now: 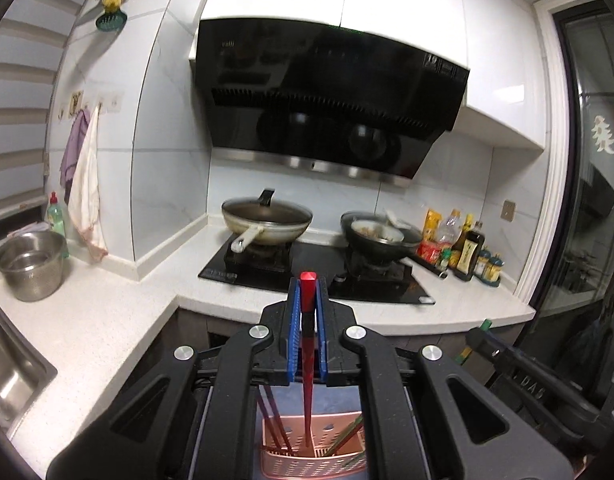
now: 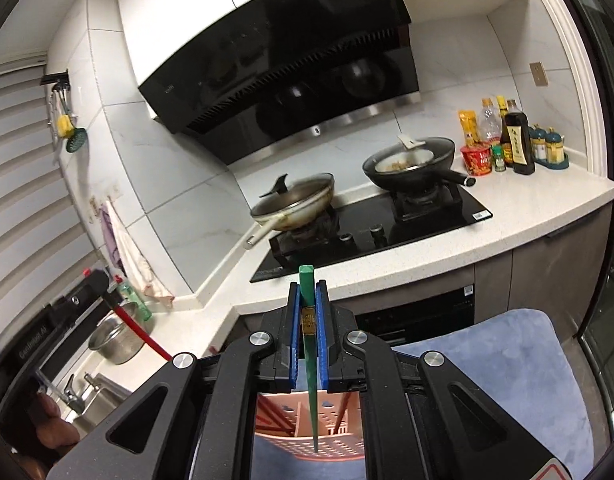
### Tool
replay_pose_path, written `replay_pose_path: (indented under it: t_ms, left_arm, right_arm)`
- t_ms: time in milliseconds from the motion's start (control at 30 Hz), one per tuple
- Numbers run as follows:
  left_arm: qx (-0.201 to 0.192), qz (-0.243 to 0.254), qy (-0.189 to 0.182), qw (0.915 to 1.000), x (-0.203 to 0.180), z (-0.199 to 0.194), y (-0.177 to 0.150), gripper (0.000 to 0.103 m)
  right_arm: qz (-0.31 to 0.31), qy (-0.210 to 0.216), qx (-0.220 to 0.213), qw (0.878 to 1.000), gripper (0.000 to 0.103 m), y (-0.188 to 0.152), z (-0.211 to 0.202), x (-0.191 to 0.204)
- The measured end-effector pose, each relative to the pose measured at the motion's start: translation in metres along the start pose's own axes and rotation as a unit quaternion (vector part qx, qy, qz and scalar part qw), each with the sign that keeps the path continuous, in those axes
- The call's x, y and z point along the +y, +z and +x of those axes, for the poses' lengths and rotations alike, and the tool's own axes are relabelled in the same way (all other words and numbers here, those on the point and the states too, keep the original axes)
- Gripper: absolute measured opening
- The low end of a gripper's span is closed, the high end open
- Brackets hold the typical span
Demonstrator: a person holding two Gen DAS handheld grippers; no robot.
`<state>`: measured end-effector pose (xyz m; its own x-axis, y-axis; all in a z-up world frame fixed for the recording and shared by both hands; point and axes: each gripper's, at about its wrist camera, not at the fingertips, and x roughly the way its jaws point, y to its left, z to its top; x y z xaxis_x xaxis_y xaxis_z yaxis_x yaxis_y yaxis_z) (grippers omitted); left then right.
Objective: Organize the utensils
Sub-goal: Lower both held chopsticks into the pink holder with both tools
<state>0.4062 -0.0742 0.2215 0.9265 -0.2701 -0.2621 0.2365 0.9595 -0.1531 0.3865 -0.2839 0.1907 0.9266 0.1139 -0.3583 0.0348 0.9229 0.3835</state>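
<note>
Left gripper (image 1: 307, 312) is clamped tight on a red chopstick (image 1: 307, 380) and right gripper (image 2: 308, 320) is clamped on a green chopstick (image 2: 310, 360), both sticks hanging tip-down over the pink perforated utensil basket (image 2: 307, 436), with the stove (image 1: 319, 276) and two woks ahead.

We see a white speckled stone L-shaped countertop (image 1: 119, 312) carrying a perforated steel pot (image 1: 29, 266), a green dish-soap bottle (image 1: 57, 216), a black glass gas hob (image 1: 319, 276) and a cluster of condiment bottles (image 1: 467, 248); a steel sink (image 1: 11, 364) is set into it.
</note>
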Motion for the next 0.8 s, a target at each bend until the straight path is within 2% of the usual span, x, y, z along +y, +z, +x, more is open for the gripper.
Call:
replay_pose_path:
  t_ms: [200, 333, 500, 800]
  left_arm:
    - [0.014, 0.0, 0.007, 0.9999, 0.006, 0.014, -0.013, 0.007]
    - [0.014, 0.0, 0.008, 0.9999, 0.007, 0.016, -0.014, 0.007]
    - [0.018, 0.002, 0.008, 0.9998, 0.009, 0.021, -0.017, 0.007]
    - [0.043, 0.001, 0.011, 0.999, 0.013, 0.039, -0.03, 0.007]
  right_arm:
    - [0.011, 0.005, 0.005, 1.0, 0.007, 0.001, 0.008, -0.008]
    - [0.016, 0.022, -0.017, 0.999, 0.007, 0.017, -0.004, -0.004]
    - [0.017, 0.019, -0.037, 0.999, 0.007, 0.032, -0.005, -0.003]
    - [-0.01, -0.018, 0.025, 0.999, 0.007, -0.009, 0.035, -0.012]
